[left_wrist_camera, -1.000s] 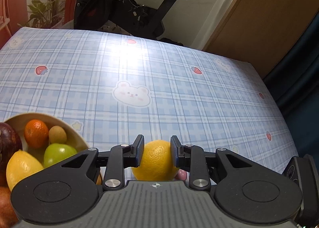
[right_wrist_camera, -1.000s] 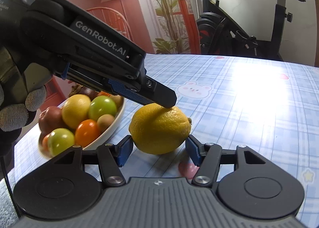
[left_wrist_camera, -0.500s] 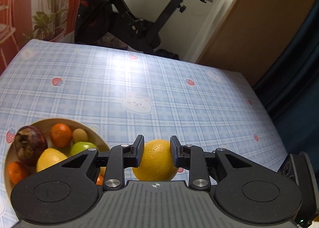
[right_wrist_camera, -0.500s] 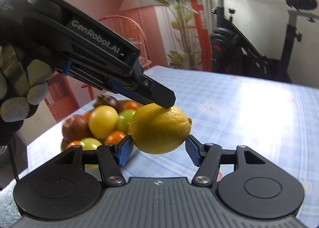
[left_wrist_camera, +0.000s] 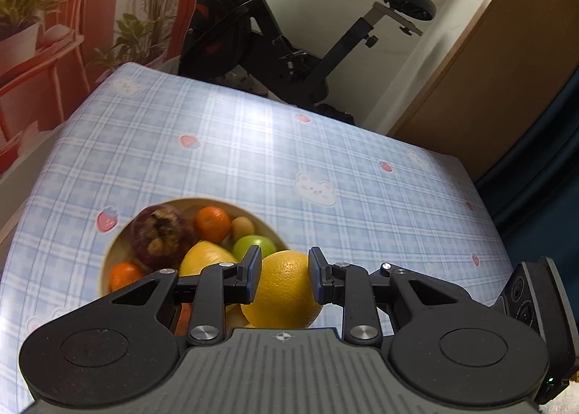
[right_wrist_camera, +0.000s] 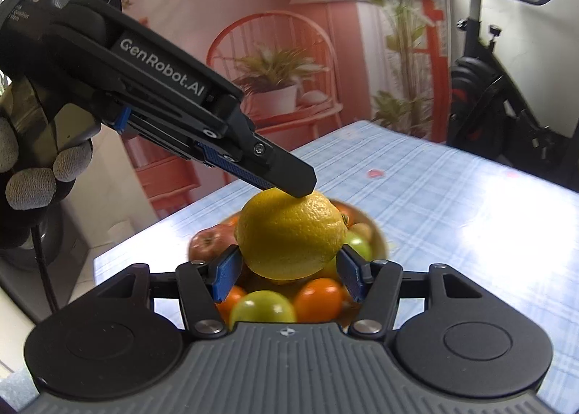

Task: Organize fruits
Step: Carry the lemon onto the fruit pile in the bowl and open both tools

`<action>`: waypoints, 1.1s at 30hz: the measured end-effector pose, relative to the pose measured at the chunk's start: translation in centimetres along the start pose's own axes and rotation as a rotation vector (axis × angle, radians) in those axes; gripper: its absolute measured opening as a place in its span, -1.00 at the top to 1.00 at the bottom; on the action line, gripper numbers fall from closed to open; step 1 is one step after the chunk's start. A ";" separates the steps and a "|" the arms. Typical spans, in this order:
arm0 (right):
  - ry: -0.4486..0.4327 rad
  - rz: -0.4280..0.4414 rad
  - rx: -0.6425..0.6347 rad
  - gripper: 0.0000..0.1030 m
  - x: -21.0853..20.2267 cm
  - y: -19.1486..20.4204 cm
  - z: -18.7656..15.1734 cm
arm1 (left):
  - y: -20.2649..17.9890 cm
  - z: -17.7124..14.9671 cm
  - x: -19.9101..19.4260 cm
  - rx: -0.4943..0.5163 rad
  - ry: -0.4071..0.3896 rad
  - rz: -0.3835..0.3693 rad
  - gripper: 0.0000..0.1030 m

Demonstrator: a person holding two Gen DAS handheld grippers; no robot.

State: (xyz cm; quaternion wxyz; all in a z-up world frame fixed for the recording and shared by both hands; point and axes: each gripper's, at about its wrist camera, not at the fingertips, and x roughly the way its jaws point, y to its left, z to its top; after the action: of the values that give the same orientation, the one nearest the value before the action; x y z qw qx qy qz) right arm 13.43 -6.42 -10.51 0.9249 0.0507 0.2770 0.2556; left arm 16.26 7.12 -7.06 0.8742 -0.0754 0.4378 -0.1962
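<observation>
Each camera sits close behind its own fingers, tilted down. Both share the lemon (left_wrist_camera: 284,291) above the bowl (left_wrist_camera: 108,262).

You are working in soft indoor light that comes from the far side of the room, laying a pale streak of glare down the tablecloth (left_wrist_camera: 253,146) in the left wrist view and a washed-out white patch on it at the right of the right wrist view. Both pictures bow strongly at the edges, so the wall and door frame lean, and the corners darken. The left view is sharp throughout, while the right view's background is smeared with motion blur and only the lemon (right_wrist_camera: 289,233) stays crisp.
</observation>
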 end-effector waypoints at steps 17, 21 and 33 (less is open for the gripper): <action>0.123 0.017 -0.082 -0.18 4.2 2.1 -0.1 | 3.1 -1.8 -0.1 -0.019 -0.002 0.027 0.43; 0.131 0.014 -0.095 -0.19 4.9 1.7 -0.1 | 3.1 -1.7 0.1 -0.018 -0.010 0.025 0.42; 0.111 0.000 -0.016 -0.33 3.6 1.1 -0.8 | 3.0 -2.0 -0.7 -0.035 -0.050 0.057 0.35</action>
State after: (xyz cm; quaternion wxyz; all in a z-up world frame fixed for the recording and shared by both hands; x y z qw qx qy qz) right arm 15.08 -3.76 -12.70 0.9084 0.0292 0.3259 0.2602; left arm 15.12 10.25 -8.62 0.8886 -0.0830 0.4212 -0.1617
